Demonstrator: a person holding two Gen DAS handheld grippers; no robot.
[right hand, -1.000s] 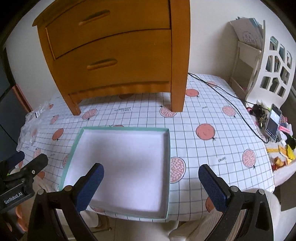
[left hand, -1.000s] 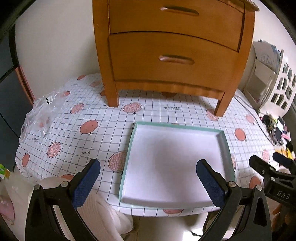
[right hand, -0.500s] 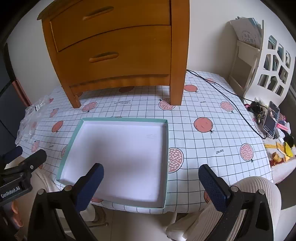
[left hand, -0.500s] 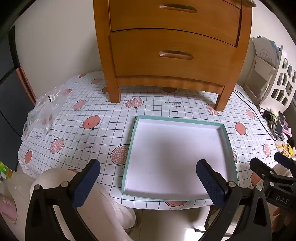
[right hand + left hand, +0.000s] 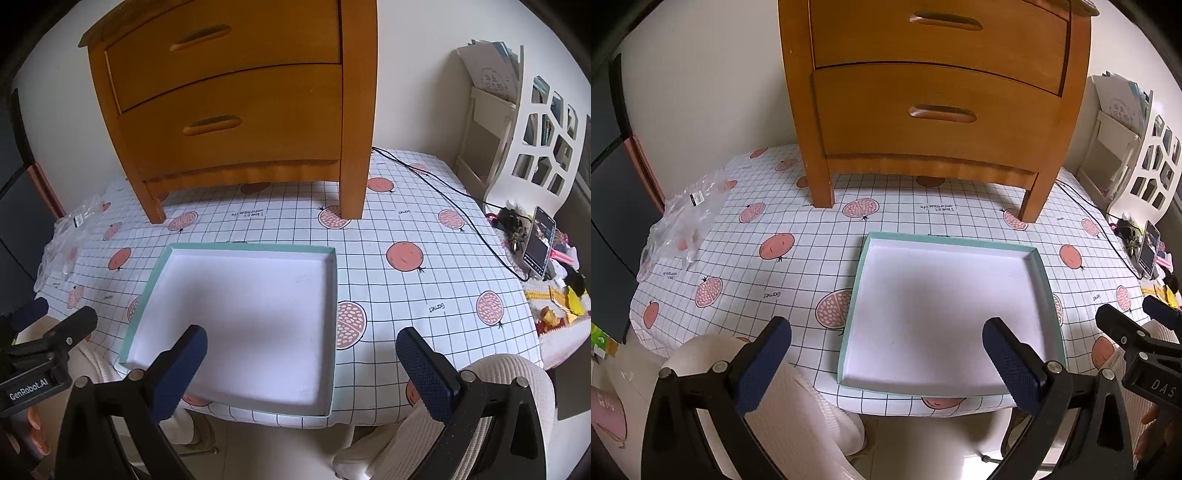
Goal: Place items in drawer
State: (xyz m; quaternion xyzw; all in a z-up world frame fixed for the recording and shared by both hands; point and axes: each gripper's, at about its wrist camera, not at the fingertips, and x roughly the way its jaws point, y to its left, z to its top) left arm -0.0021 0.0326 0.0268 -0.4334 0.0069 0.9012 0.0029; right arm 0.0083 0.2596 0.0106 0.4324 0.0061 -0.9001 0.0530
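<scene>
Both claws, left claw [image 5: 886,365] and right claw [image 5: 301,369], hang wide open and empty near the desk [image 5: 424,295].
Tray [image 5: 243,317] juts over the edge; a bump could tip it, and both drawers [image 5: 923,107] look shut.

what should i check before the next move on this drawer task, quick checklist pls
1. Left claw open and holding nothing: ok.
2. Right claw open and holding nothing: ok.
3. Drawers open to receive items: not ok; the upper drawer and lower drawer of the wooden nightstand are both shut.
4. Lower drawer handle free of obstruction: ok.
5. Items ready to load: not ok; the teal-rimmed tray holds nothing.
6. Contents of the clear plastic bag at the table's left edge: cannot tell.
</scene>
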